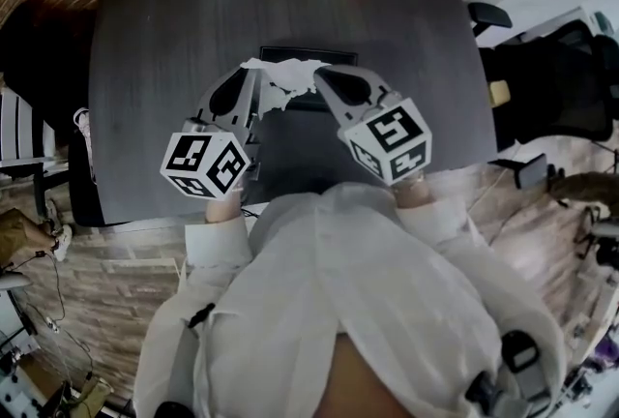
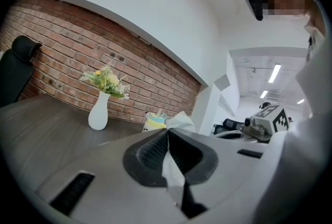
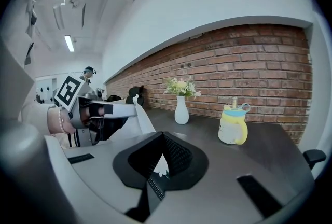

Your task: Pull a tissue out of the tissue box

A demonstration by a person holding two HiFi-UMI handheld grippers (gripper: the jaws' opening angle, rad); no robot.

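Stretching over the black rectangular tissue box [image 1: 334,54], midway between the dark table's [image 1: 135,116] side edges, the head view's thin white paper tissue [image 1: 290,75] spans left gripper [image 1: 253,73] and right gripper [image 1: 321,74]. Left gripper view: jaws pinched on its edge. Right gripper view: jaws pinched too. Soft, light, likely tear-prone; hold edges, pull gently.

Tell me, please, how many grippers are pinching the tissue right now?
2: the left gripper is shut on the left end of the tissue, the right gripper on its right end, both above the tissue box. Neither grip is hidden.
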